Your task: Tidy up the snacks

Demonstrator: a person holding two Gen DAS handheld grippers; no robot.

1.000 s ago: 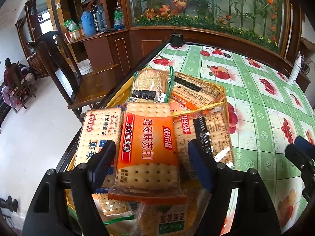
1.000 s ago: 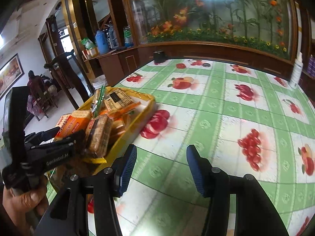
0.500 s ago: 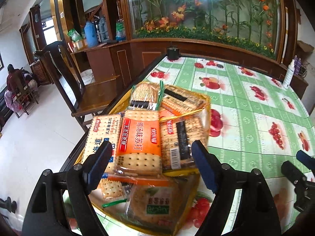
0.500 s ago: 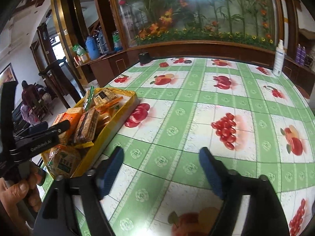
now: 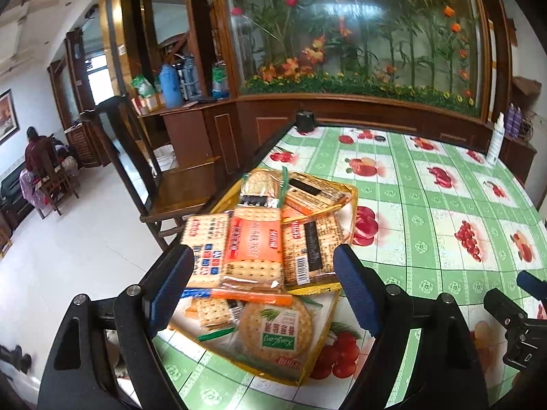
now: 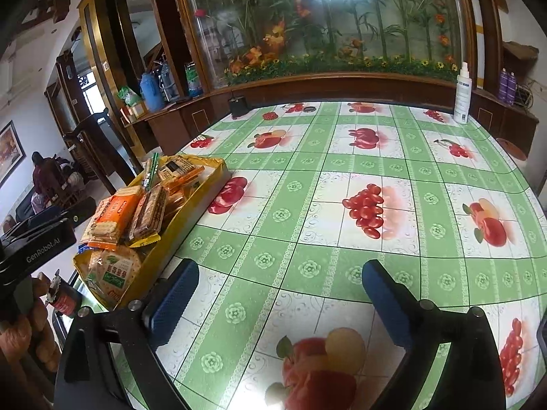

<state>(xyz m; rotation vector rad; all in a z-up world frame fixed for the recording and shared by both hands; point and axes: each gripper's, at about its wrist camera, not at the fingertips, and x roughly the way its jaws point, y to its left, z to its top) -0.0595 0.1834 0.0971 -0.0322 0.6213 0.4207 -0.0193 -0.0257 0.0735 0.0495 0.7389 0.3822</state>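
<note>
- Left gripper (image 5: 263, 287) has backed up and away from the yellow tray (image 5: 318, 352); its jaws have opened a bit wider with nothing between them.
- Orange cracker pack (image 5: 253, 249) now lies on top of the pile in the tray.
- Right gripper (image 6: 277, 300) has just been opening wide, empty over the tablecloth (image 6: 342, 177).
- Looks like that placement's done.

Daylight fills the room, bright and even. The doorway (image 5: 94, 78) at far left is blown out white. Broad glare streaks the glass panel (image 5: 342, 10) behind the table (image 6: 307, 177), and the tablecloth has a soft sheen. Shadows are faint. Both fisheye views bend straight lines strongly, with black corners. Focus is fair; edges smear slightly.
</note>
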